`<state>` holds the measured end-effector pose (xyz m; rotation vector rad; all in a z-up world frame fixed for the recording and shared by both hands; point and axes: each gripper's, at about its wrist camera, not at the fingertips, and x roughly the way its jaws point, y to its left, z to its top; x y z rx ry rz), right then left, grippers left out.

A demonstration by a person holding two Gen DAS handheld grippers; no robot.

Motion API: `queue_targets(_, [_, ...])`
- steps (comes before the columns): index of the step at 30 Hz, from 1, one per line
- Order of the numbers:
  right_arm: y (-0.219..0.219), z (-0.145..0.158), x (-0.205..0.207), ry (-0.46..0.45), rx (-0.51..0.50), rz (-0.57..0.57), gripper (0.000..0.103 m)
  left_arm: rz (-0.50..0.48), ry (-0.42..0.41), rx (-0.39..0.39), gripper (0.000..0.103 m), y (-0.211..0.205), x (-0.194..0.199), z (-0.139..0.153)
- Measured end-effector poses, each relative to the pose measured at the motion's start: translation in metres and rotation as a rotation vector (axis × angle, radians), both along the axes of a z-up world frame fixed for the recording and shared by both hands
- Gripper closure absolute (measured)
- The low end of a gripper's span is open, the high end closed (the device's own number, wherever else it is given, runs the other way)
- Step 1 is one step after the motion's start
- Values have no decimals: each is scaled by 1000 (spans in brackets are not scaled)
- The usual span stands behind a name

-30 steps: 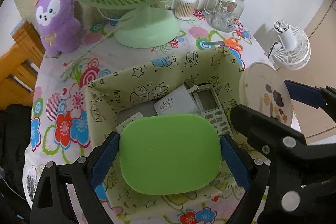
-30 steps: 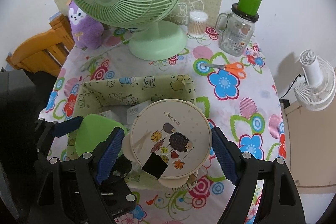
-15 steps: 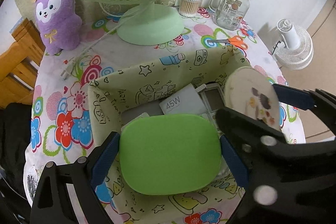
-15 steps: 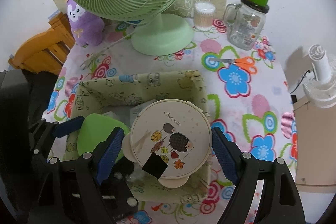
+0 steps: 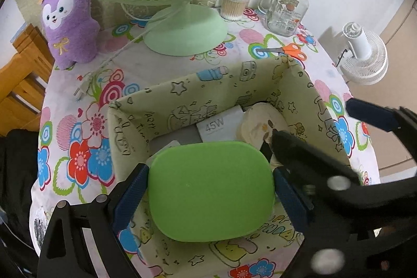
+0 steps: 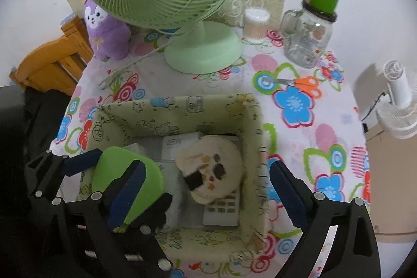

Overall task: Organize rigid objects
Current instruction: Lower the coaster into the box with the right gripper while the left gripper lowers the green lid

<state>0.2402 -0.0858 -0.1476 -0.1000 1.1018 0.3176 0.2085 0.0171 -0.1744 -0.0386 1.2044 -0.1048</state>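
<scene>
My left gripper (image 5: 209, 186) is shut on a green rounded case (image 5: 211, 199), its blue pads pressing both short sides, just above the near end of the printed fabric box (image 5: 182, 93). The case (image 6: 109, 166) also shows at the left of the right wrist view. A round cream tin with a hedgehog picture (image 6: 213, 168) lies tilted inside the box on a white keypad remote (image 6: 221, 210), beside a white 45W charger box (image 5: 216, 124). My right gripper (image 6: 204, 184) hovers over the tin with its jaws opening. Its pads stand wide and clear of the tin.
On the flowered tablecloth behind the box stand a green desk fan (image 5: 182, 25), a purple plush (image 5: 67, 20), a cotton swab tub (image 5: 233, 4) and a glass jar with a green lid (image 5: 286, 9). Orange scissors (image 5: 289, 50) lie right. A white fan (image 5: 362, 56) stands off the table.
The right gripper's jaws have spread, and the round tin has dropped from them into the fabric box. The left gripper has kept still with the green case.
</scene>
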Motion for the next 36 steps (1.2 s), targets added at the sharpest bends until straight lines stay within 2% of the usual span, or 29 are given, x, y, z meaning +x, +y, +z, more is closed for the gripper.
queue_targets(5, [-17, 4, -3, -27, -42, -39, 5, -30, 10, 10, 8, -11, 3, -6])
queue_targets(13, [-39, -12, -6, 26, -49, -99, 5, -55, 29, 27, 8, -20, 9, -20])
queue_targets(14, [-41, -14, -6, 33, -46, -105, 5, -60, 35, 35, 8, -21, 9, -23])
queue_targets(16, [-42, -17, -7, 43, -42, -114, 5, -95, 30, 104, 7, -30, 8, -29])
queue_targets(21, [-44, -23, -10, 59, -38, -124, 5, -87, 20, 81, 5, -29, 9, -28])
queue_targets(22, [-44, -23, -10, 59, -38, -124, 5, -87, 30, 72, 1, -29, 10, -27])
queue_targets(26, [-45, -20, -13, 53, -24, -125, 5, -67, 54, 26, 0, -25, 6, -23])
queue_targets(29, [-45, -14, -16, 39, -19, -123, 5, -37, 89, 34, 0, -22, 4, -21])
queue_targets(36, [-46, 0, -23, 9, 0, -105, 5, -12, 25, 43, 0, -18, -11, 6])
